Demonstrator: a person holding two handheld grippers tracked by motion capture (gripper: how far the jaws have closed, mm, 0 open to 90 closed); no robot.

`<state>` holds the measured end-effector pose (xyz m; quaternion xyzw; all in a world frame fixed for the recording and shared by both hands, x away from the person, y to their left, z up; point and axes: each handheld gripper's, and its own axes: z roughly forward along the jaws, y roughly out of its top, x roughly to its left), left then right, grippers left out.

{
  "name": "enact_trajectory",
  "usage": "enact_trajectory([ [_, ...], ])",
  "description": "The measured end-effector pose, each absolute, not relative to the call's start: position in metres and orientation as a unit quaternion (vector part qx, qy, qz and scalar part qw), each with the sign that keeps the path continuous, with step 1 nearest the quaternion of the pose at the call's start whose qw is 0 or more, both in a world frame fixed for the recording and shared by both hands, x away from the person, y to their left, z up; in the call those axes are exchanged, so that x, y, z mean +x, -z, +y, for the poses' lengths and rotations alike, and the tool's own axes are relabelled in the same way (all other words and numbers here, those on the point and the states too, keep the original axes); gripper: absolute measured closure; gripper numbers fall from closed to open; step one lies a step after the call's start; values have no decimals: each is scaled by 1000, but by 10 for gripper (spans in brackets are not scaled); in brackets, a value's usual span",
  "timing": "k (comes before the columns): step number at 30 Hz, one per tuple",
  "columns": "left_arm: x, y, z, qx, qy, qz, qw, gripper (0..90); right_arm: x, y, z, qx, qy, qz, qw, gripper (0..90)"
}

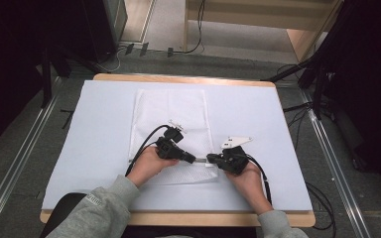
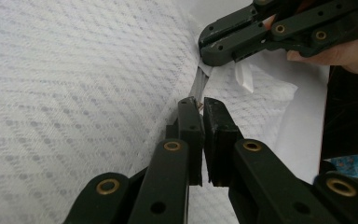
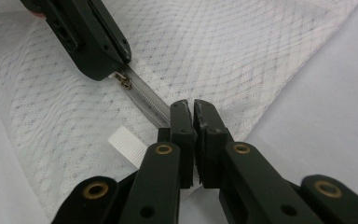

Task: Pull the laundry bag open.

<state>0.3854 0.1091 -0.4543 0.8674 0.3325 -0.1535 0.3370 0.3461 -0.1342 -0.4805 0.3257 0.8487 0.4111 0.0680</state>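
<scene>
- White mesh bag (image 1: 171, 134) (diamond-weave fabric) lies flat on the pale tabletop (image 1: 94, 129)
- Left tool (image 2: 203, 105): jaws closed on the grey zipper (image 3: 142, 95)
- Right tool (image 3: 189, 108): jaws pinched on the bag's zipper-end corner

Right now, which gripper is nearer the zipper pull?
Left. The left gripper is closed right at the zipper pull, apparently pinching it. The right gripper clamps the zipper tape farther along, at the mesh bag's corner.
</scene>
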Motion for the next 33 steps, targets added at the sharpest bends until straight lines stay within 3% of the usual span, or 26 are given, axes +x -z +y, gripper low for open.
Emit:
enact_trajectory([
  [33, 382, 445, 138, 862, 153, 349, 335, 881, 347, 479, -134, 322, -405, 853, 66, 884],
])
